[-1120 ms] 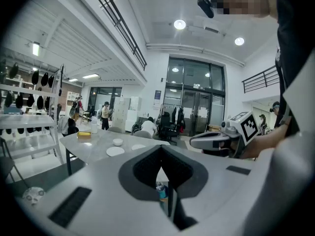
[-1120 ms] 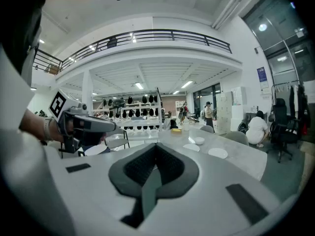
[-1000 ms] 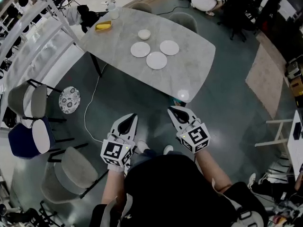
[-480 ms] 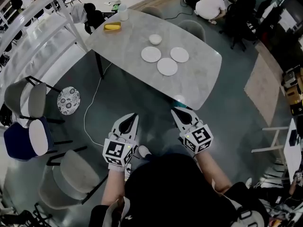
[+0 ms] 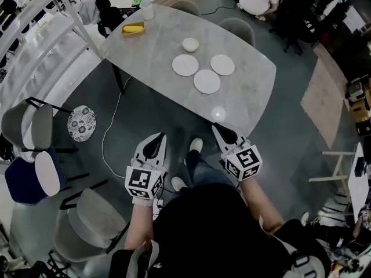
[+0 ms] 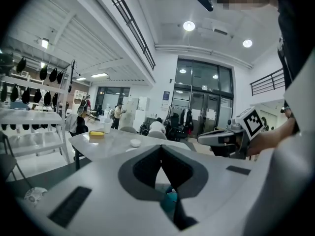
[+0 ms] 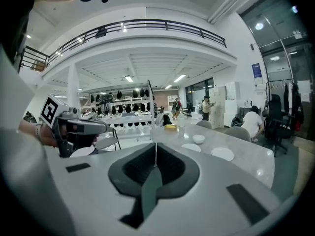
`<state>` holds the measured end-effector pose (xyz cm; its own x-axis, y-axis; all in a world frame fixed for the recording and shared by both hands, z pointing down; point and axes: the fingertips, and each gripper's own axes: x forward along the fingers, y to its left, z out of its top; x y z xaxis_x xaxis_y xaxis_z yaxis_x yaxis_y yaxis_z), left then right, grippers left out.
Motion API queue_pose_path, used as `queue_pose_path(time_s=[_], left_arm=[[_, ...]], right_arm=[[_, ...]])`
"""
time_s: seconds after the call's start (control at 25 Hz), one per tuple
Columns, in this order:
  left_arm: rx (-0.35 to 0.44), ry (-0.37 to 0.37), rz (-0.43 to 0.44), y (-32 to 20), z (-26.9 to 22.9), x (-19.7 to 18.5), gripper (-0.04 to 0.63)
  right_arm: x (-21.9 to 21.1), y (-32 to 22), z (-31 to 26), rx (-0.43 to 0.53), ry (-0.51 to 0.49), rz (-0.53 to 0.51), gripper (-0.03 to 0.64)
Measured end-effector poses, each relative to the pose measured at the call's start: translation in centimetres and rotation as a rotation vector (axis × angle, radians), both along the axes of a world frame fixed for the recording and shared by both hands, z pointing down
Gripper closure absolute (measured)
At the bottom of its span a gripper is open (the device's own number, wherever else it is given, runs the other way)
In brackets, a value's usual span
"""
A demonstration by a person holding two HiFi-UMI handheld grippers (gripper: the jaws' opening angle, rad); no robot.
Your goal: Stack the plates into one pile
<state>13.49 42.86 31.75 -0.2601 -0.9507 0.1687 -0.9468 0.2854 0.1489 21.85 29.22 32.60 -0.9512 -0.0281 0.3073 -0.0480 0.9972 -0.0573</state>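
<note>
Where the chairs (image 5: 36, 126) stand, far left: round dotted disc (image 5: 82, 123) flat on the floor.
Left gripper (image 5: 159, 136): low over the floor, short of the surface, pointing toward it; jaws pressed together, holding nothing.
Surface (image 5: 145, 59): grey marble with round corners, ahead of both grippers.
Yellow thing (image 5: 133, 28): on the far left end of the surface, near a white cup (image 5: 147, 8).
Left plate (image 5: 185, 65): white, flat on the middle of the surface, lying alone.
Small bowl (image 5: 190, 44): white, just behind the left plate.
Near plate (image 5: 207, 81): white, flat, closest to the grippers, between the other two and just beside them.
Right plate (image 5: 222, 64): white, flat, just beside the near plate; none stacked yet.
Right gripper (image 5: 217, 127): close to the near edge of the surface, pointing at the plates; jaws pressed together, holding nothing.
</note>
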Motion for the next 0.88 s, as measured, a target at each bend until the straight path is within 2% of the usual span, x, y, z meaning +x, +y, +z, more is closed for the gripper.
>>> queue_pose_path(time_s=[0.56,0.88], left_arm=[[-0.158,-0.003,0.029,-15.5,1.3,-9.9,0.588],[-0.262,0.018,0.072,-24.1,4.3,-11.8,0.588]], right_arm=[[-10.1,-15.7,2.0,-0.092,0.024,0.042,0.598],[-11.5,-23.4,4.6,-0.161,0.067,0.075,0.597]])
